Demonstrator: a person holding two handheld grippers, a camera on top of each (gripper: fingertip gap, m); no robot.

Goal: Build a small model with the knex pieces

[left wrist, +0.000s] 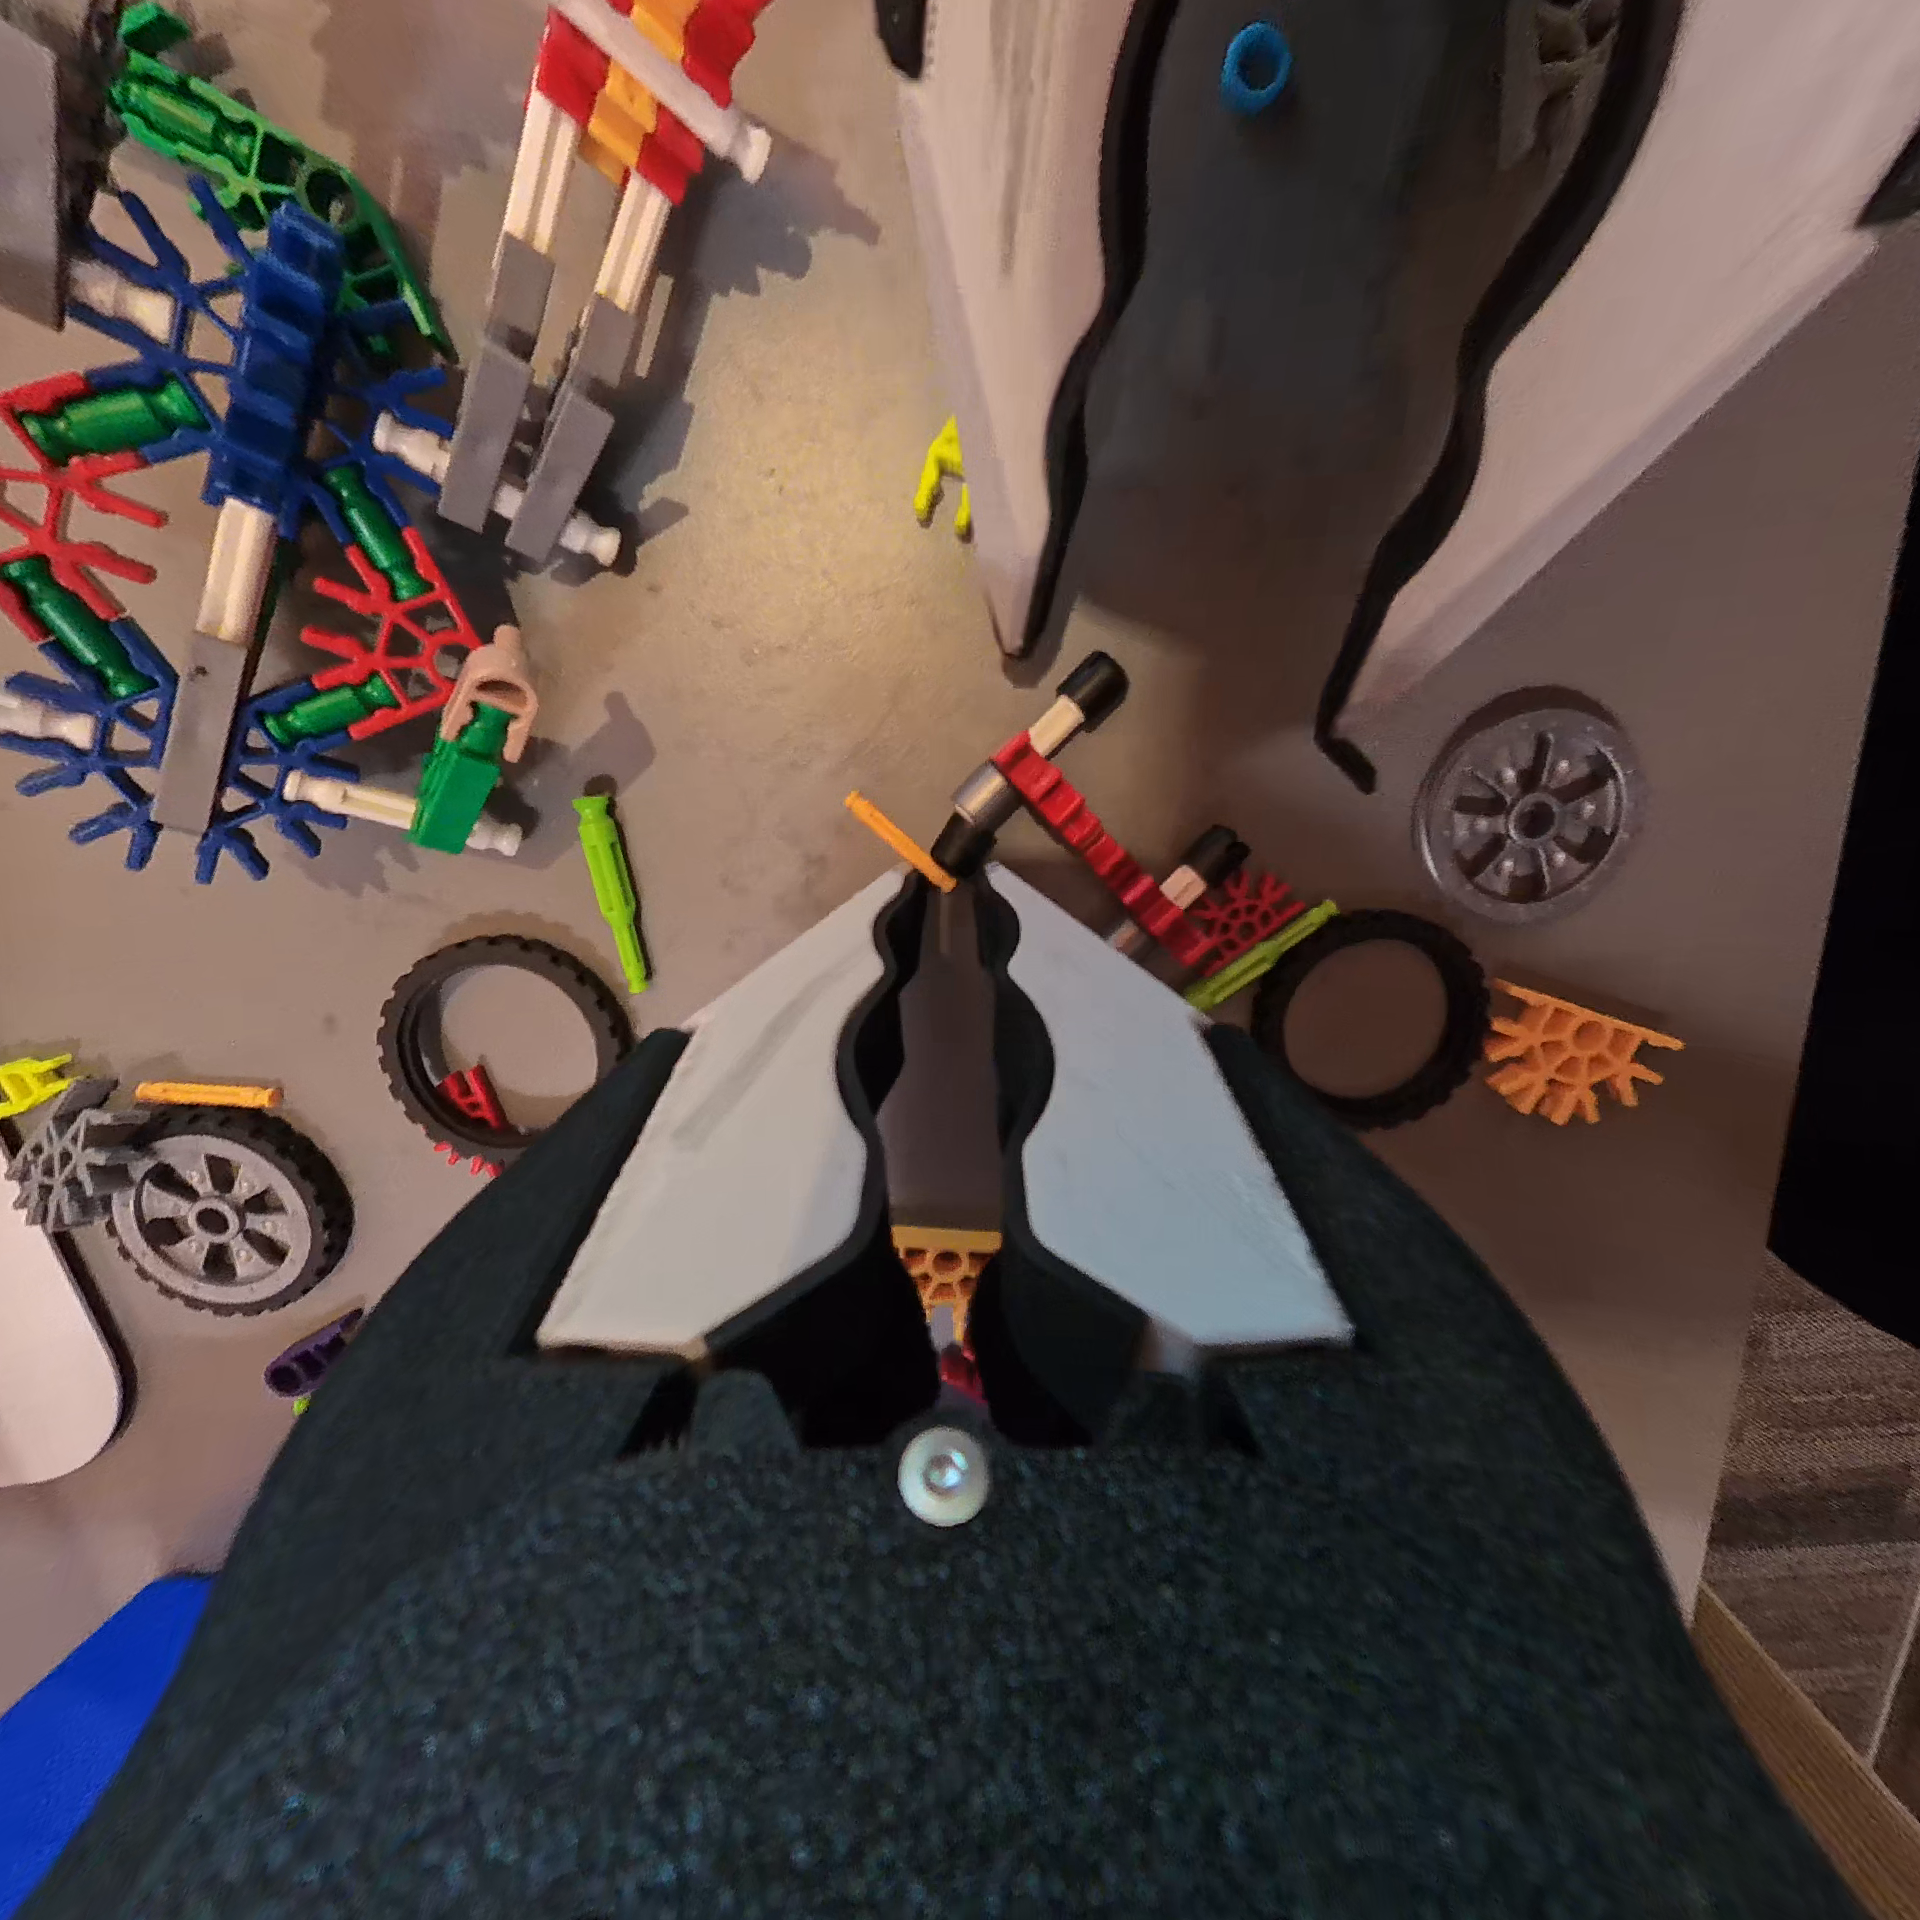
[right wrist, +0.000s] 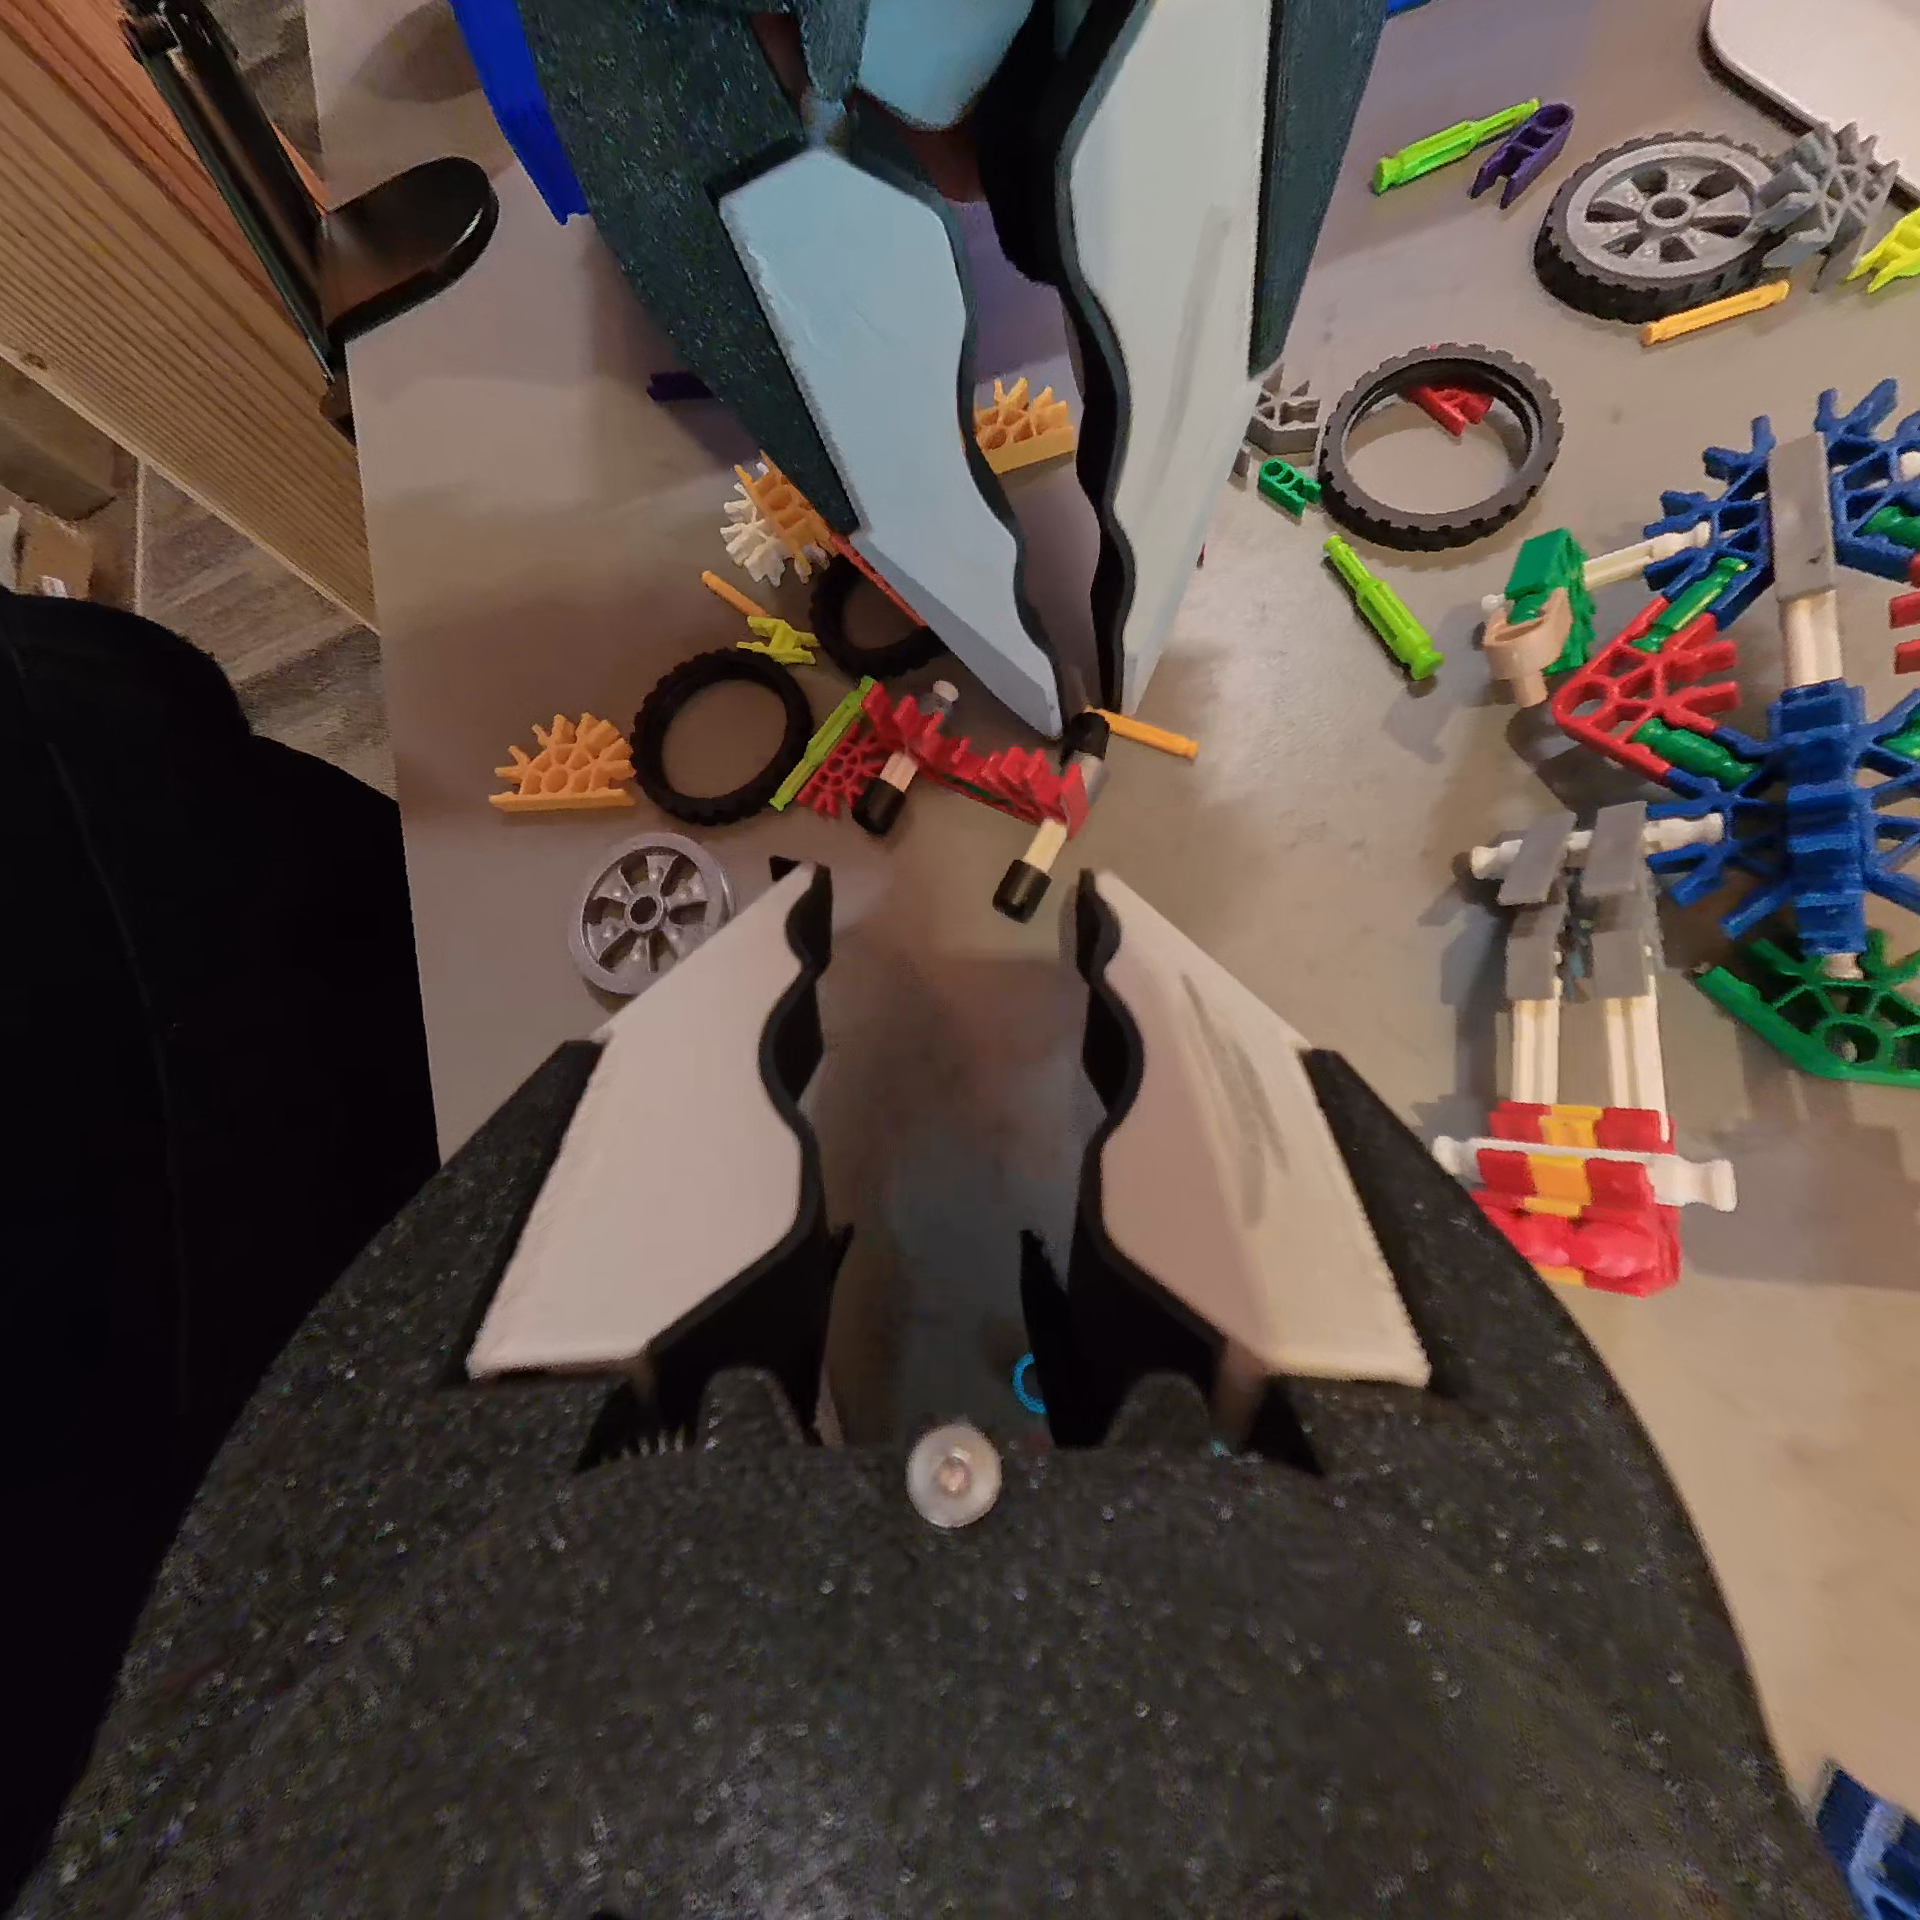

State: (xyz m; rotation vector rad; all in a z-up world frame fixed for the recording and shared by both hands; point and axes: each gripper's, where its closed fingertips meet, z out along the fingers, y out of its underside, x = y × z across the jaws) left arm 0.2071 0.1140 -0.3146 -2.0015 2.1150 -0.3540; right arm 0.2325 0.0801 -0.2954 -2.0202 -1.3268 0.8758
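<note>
Two tongs tip to tip

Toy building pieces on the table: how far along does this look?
Done: a large blue, red and green frame lies assembled. In hand: the left tool is shut on a small red assembly at its black-capped end; the right tool is open just beside it. Left: a black tyre, a grey wheel hub and an orange connector lie loose.
</note>
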